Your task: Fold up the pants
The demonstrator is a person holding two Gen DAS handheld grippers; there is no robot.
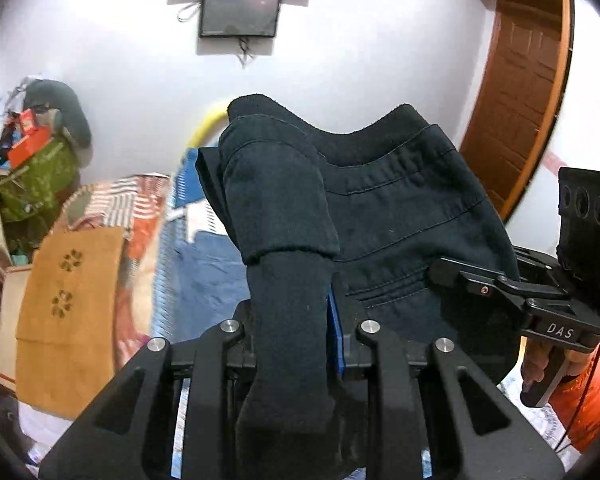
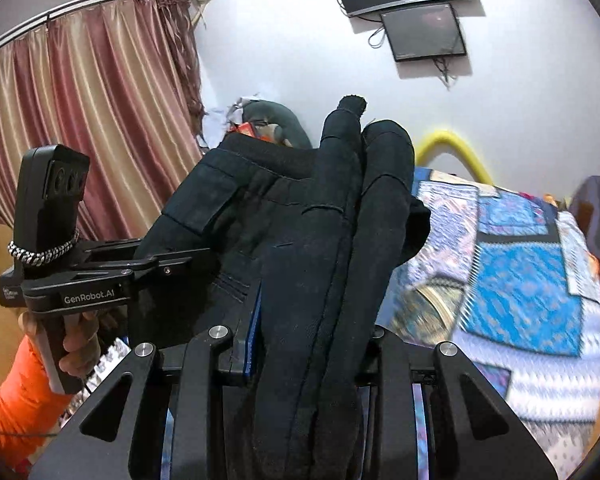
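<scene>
Pants: I have the dark navy pants (image 1: 400,208) lifted clear of the bed, bunched and hanging between my two tools, with the waistband seam and a pocket edge facing the left wrist camera.
Left hand-held gripper (image 1: 296,320): its jaws are clamped on a thick roll of the pants' cloth — the fabric fills the gap and spills back over the linkage. In the right wrist view I see it from the side (image 2: 172,264), gripping the far end of the garment.
Right hand-held gripper (image 2: 312,332): also clamped on the pants, on several stacked folds that stand up past the tips. From the left wrist view it shows at the right edge (image 1: 452,276), its tip pressed into the cloth.
Hands: a hand (image 2: 76,340) in an orange sleeve (image 2: 12,396) wraps the left tool's handle; fingers (image 1: 536,364) hold the right tool's handle.
Bed: a blue patterned quilt (image 2: 516,280) lies below and to the right of the pants — blurred.
Room: a pink curtain (image 2: 84,120), a wall-mounted screen (image 1: 240,12) and a wooden door (image 1: 524,80).
</scene>
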